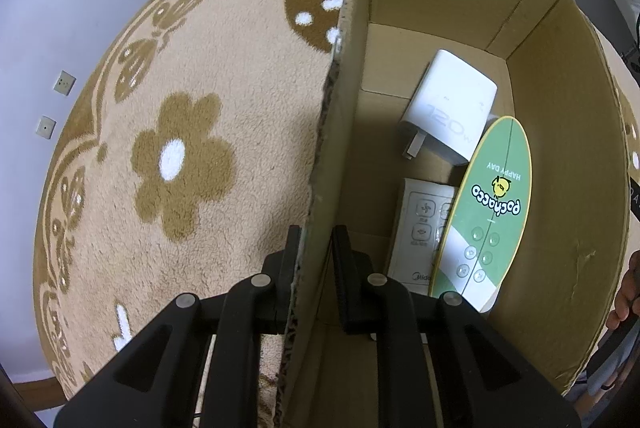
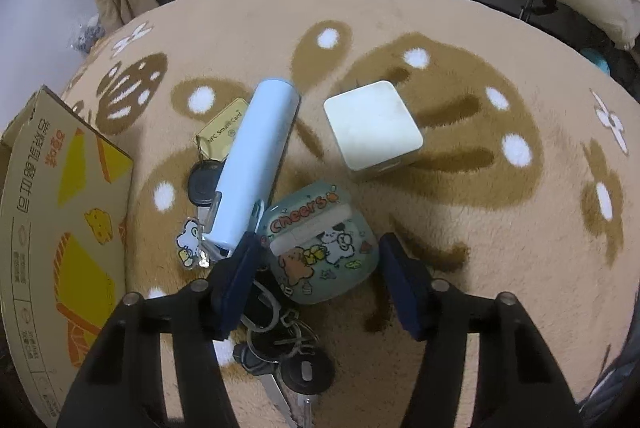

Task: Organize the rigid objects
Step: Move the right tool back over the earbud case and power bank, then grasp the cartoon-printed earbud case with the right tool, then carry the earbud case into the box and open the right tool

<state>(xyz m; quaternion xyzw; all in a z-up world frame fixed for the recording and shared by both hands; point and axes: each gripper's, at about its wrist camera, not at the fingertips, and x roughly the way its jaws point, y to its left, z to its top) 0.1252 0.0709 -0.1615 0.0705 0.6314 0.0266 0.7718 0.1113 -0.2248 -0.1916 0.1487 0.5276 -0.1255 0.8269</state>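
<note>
Pinching the box (image 1: 400, 0) wall between its fingers, the left gripper (image 1: 316, 252) steadies it while the right gripper (image 2: 316, 260), wide open and empty, straddles the cartoon case (image 2: 320, 248), which likely needs a centred squeeze clear of the keys (image 2: 280, 344).

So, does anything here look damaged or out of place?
Yes: the cardboard box wall clamped by the left gripper has a ragged, torn top edge. Inside, the green Pochacco remote lies tilted across the white remote and charger.
</note>
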